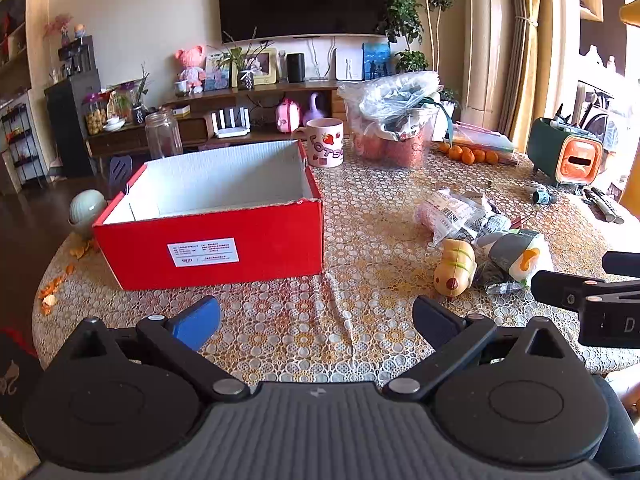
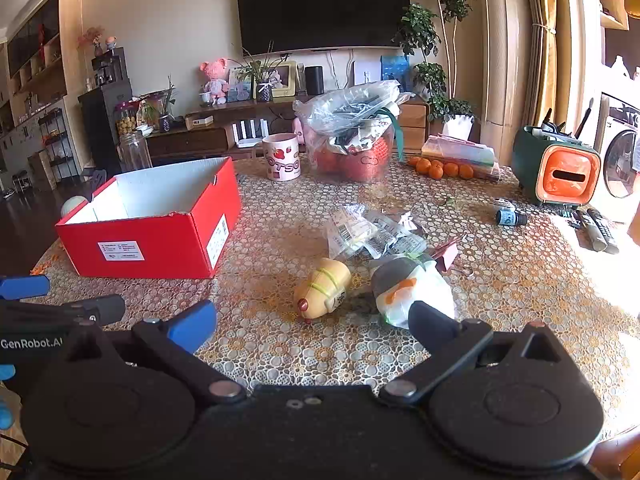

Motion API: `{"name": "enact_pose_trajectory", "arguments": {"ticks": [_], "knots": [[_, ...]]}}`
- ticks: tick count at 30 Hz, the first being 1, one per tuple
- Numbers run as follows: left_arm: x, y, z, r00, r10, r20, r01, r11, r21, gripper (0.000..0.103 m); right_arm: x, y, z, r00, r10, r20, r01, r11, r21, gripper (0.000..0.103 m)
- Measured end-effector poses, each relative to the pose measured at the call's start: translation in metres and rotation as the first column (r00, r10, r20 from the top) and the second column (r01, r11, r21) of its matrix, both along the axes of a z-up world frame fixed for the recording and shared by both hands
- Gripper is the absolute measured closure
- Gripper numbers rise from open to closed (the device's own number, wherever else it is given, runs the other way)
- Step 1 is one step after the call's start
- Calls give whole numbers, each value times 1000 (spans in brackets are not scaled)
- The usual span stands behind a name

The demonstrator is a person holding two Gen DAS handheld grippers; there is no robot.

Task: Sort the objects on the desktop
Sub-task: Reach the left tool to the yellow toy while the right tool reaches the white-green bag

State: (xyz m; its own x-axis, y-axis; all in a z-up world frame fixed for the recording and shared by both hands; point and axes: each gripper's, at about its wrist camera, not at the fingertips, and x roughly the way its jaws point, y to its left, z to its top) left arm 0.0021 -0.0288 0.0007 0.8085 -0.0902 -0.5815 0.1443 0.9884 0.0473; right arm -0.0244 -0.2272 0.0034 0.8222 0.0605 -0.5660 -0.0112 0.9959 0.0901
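An open red box [image 1: 208,240] [image 2: 148,240] with a white inside stands on the left of the lace-covered table [image 1: 360,216]. To its right lie a yellow hot-dog toy [image 1: 454,266] [image 2: 322,288], a grey-and-white penguin plush [image 1: 518,254] [image 2: 412,288] and several clear snack packets [image 1: 452,212] [image 2: 360,230]. My left gripper [image 1: 316,320] hangs open over bare table, in front of the box. My right gripper [image 2: 314,326] is open too, just short of the toy and the plush, its right finger overlapping the plush in view. Nothing is held.
At the back stand a pink strawberry mug [image 1: 324,142], a bagged tub [image 1: 394,120], tangerines [image 1: 468,155], a glass jar [image 1: 163,134] and a green-orange desk organizer [image 1: 568,152]. A small bottle [image 2: 510,216] and remotes [image 2: 598,232] lie at right. Orange peel [image 1: 52,292] litters the left edge.
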Motion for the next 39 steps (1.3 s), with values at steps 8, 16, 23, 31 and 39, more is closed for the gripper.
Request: {"name": "enact_pose_trajectory", "arguments": {"ticks": [8, 16, 23, 31, 39], "knots": [[13, -17, -4, 997, -68, 25, 67, 997, 28, 0, 12, -8, -5, 1000, -13, -1, 13, 1000, -14, 0], [44, -45, 1, 984, -166, 67, 163, 986, 47, 0, 29, -31, -11, 999, -48, 3, 48, 998, -38, 1], [75, -90, -16, 958, -284, 30, 281, 956, 79, 0, 58, -60, -17, 996, -84, 24, 86, 991, -105, 0], [106, -115, -55, 954, -294, -58, 298, 953, 61, 0, 96, -86, -47, 992, -99, -80, 93, 993, -77, 3], [131, -124, -80, 949, -292, -118, 298, 954, 39, 1, 127, -92, -70, 985, -78, -157, 72, 997, -41, 5]]}}
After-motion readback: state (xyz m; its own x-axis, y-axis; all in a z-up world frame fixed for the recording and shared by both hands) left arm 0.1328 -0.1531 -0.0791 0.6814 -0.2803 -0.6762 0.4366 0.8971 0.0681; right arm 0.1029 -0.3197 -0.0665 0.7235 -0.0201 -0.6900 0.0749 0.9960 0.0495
